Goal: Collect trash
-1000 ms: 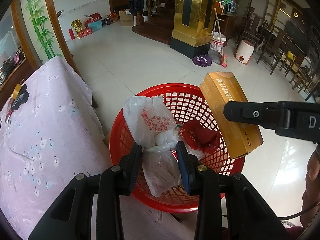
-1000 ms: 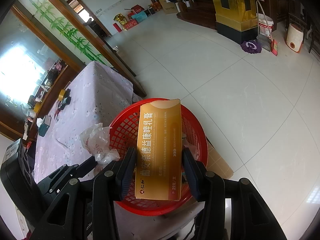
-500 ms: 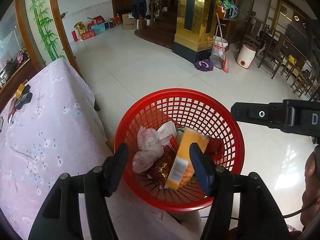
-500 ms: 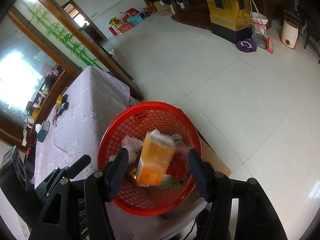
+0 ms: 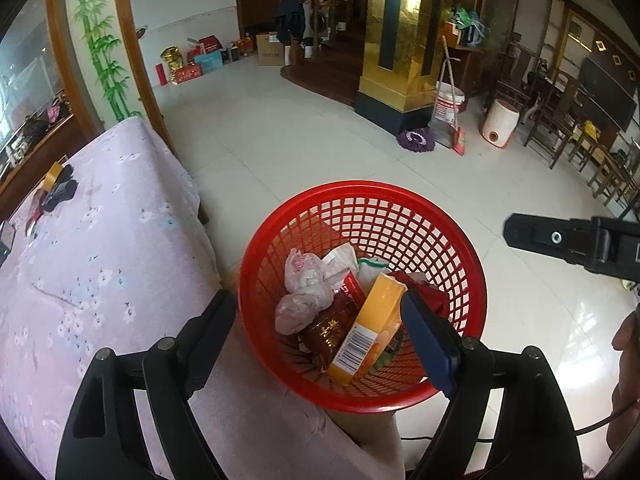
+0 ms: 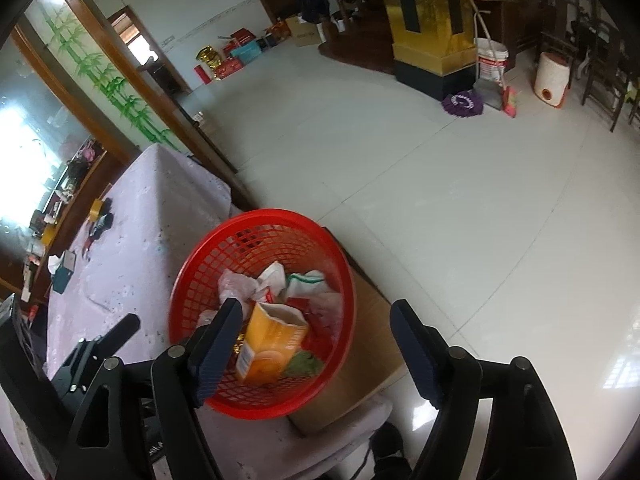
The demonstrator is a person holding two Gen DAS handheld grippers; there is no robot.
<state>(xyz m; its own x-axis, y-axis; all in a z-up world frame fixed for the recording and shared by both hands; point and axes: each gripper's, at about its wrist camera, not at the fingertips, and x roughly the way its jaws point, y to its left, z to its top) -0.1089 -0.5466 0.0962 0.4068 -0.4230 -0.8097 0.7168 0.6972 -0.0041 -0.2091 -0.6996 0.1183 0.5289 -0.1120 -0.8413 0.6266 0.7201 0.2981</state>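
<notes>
A red mesh basket stands at the table's corner; it also shows in the right wrist view. In it lie an orange carton, a crumpled white plastic bag, a dark red packet and other wrappers. My left gripper is open and empty above the basket's near side. My right gripper is open and empty above the basket's right rim; one of its fingers shows at the right of the left wrist view.
The table has a pink flowered cloth. A tape roll and small items lie at its far end. A cardboard box sits under the basket's right side. Beyond is tiled floor, a gold pillar, a bucket and chairs.
Both grippers let go: the plastic bag and the orange carton dropped into the basket. Both jaws opened wide and both grippers drew back from the basket.
</notes>
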